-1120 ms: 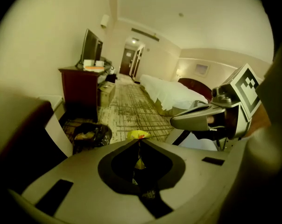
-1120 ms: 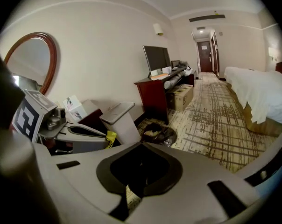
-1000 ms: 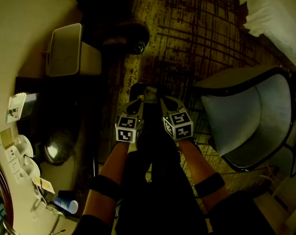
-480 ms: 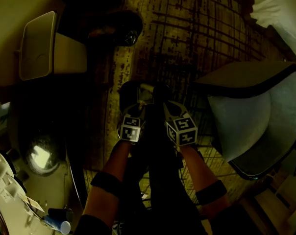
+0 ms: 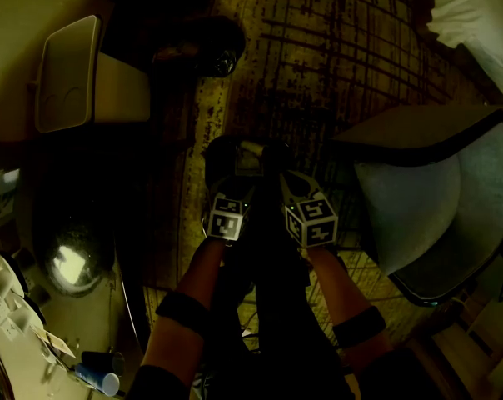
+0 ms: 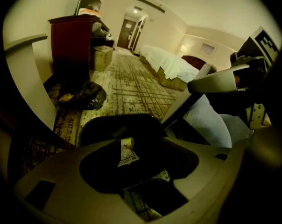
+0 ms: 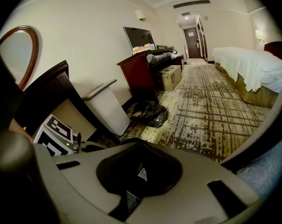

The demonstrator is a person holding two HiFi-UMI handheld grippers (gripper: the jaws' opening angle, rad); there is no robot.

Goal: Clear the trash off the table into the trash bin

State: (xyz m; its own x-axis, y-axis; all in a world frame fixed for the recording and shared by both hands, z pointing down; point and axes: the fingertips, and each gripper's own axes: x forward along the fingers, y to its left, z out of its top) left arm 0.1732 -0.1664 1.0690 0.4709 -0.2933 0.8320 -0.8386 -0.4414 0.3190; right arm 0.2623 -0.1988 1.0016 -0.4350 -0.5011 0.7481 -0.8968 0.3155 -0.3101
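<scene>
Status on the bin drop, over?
Left gripper: jaws have just been opening, now wide, pads off. Paper scrap loose between them, over black trash bin mouth. Right gripper: jaws shut. Chair beside bin, not blocking.

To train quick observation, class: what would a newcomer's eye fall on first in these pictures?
First, the left hand-held gripper and right hand-held gripper, side by side at centre above a dark round trash bin on brown patterned carpet. The left jaws have just been opening, a pale paper scrap loose in their gap. A grey cushioned armchair fills the right.
</scene>
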